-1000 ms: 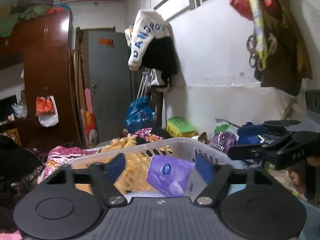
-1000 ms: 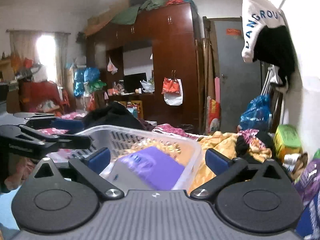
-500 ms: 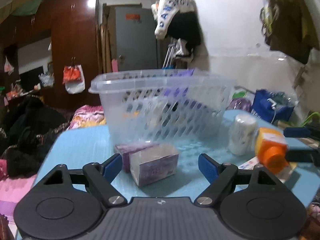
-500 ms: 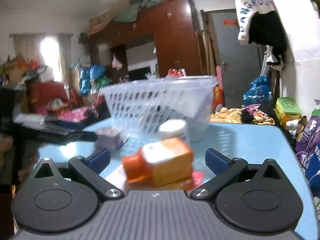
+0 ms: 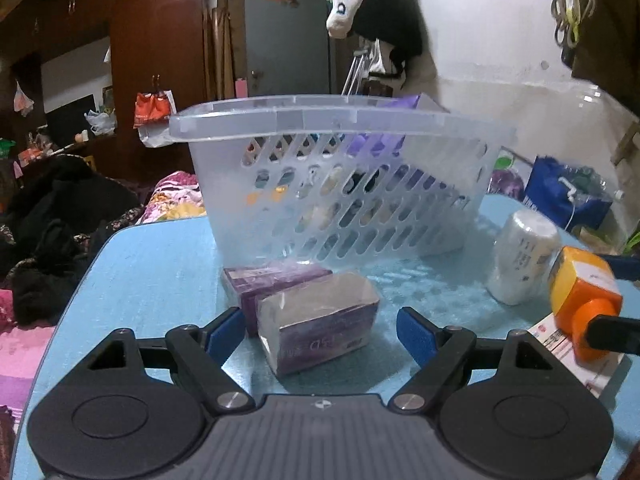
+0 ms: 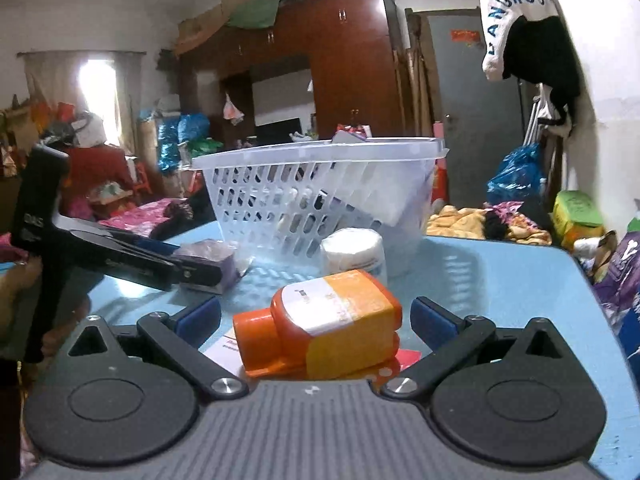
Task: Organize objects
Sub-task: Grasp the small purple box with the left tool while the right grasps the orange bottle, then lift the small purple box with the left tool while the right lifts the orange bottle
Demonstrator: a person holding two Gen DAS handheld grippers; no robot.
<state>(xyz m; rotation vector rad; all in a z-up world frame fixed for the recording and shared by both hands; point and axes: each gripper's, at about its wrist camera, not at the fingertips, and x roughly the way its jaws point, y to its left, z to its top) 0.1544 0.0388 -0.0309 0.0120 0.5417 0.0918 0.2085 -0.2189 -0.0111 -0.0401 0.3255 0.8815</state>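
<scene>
A clear plastic basket (image 5: 340, 184) stands on the light blue table (image 5: 152, 272), with a purple packet (image 5: 384, 136) leaning inside it. My left gripper (image 5: 320, 334) is open, low over the table, with a silver-purple box (image 5: 320, 328) between its fingers and a purple box (image 5: 272, 280) just behind. My right gripper (image 6: 316, 320) is open around an orange and yellow bottle (image 6: 324, 320) lying on its side. A white roll (image 6: 354, 254) stands behind the bottle, in front of the basket (image 6: 320, 196). The left gripper also shows in the right wrist view (image 6: 200, 270).
A red and white leaflet (image 6: 228, 350) lies under the bottle. Beyond the table are heaped clothes (image 5: 60, 208), a brown wardrobe (image 6: 352, 76), a grey door (image 5: 288, 44), bags along the wall (image 5: 564, 196) and a hanging white and black garment (image 6: 528, 28).
Both grippers have come down from above the basket to table level. The boxes now lie between the left fingers and the orange bottle between the right fingers.
</scene>
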